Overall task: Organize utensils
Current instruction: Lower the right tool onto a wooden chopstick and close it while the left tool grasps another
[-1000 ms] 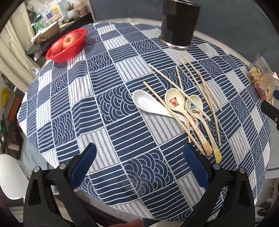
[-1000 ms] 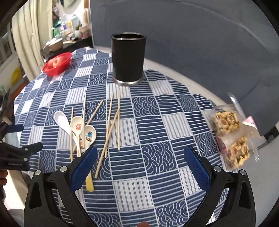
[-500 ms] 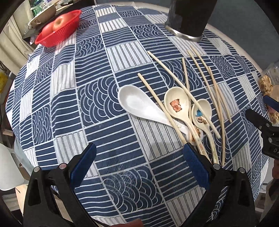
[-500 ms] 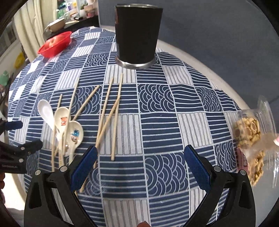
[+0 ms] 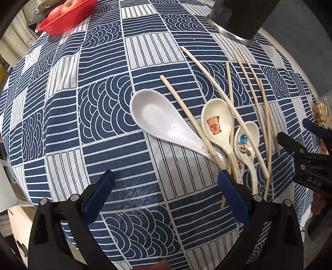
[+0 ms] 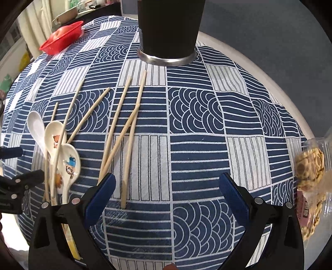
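Note:
A white spoon [image 5: 159, 120] and two cream cartoon spoons [image 5: 217, 124] [image 5: 245, 141] lie among several wooden chopsticks [image 5: 217, 91] on the blue-and-white patterned tablecloth [image 5: 99, 103]. A black utensil holder [image 6: 168, 31] stands at the far side. My left gripper [image 5: 166, 187] hovers open just short of the spoon handles, nothing between its fingers. My right gripper [image 6: 166, 187] is open above the near ends of the chopsticks [image 6: 128, 133], its left finger beside them. The spoons [image 6: 62, 149] show at the left of the right wrist view.
A red basket [image 5: 64, 18] holding an apple sits at the far left of the table. A clear bag of snacks [image 6: 311, 176] lies at the right edge. The round table's rim [image 6: 269, 83] curves behind the holder, before a blue-grey backdrop.
Both grippers have moved forward and lower toward the table; the spoons and chopsticks now look larger and nearer. Nothing has been grasped and the utensils lie as before.

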A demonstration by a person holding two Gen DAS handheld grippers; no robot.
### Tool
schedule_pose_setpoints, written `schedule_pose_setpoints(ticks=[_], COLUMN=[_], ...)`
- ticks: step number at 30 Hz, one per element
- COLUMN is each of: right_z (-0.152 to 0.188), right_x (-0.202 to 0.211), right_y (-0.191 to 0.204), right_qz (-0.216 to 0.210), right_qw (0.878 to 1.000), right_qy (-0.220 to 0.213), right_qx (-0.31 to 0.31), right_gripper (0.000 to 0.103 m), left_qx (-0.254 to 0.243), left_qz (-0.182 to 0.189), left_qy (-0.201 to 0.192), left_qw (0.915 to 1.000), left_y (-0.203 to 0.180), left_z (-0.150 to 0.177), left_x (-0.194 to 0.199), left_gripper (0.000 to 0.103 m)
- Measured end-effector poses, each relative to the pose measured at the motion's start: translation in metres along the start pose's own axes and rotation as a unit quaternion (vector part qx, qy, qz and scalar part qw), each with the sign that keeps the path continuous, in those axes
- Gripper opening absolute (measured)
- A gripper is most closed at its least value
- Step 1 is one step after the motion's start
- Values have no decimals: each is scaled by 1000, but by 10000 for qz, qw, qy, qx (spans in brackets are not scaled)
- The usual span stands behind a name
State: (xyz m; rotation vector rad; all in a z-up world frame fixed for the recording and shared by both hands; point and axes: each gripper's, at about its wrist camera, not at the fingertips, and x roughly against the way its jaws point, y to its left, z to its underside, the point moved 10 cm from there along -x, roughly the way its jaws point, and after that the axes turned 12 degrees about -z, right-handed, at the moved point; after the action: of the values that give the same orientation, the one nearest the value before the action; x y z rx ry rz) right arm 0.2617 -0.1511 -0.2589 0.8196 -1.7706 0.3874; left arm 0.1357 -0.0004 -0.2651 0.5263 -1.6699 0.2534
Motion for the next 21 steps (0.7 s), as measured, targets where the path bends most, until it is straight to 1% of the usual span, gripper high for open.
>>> schedule_pose_setpoints(ticks=[6,8,11,12,16,17,21], right_z=[0,0,-1,-2,-5,-6,-6], right_x=[-8,-11,-15,-16,-16,-17,-17], right_y=[2,1,0,0,-1,-1,-1], right_qz=[-74,-88,-262,-335,-380,-405,-406], right_qw=[10000,9999,9996,9993,9993,9992,9992], right_qy=[59,79,73,75,47,34,67], right_qx=[-8,-4,-103,-164,-22,-10,-4], right_gripper=[95,95,95,95,96,96,97], left_qx=[123,119,180,177,41,18,37], left_qz=[187,154,110,76,-332,-462,-448], left_qy=[-23,7,123,77,33,-11,-74], left_qw=[9997,9998,9997,9998,9994,9989,9990], left_y=[-4,-8,-9,-10,0,4,15], left_z=[-2,-3,-2,-2,5,7,12], left_x=[7,3,-4,-7,-13,-14,-14], left_gripper=[97,97,97,97,97,99,99])
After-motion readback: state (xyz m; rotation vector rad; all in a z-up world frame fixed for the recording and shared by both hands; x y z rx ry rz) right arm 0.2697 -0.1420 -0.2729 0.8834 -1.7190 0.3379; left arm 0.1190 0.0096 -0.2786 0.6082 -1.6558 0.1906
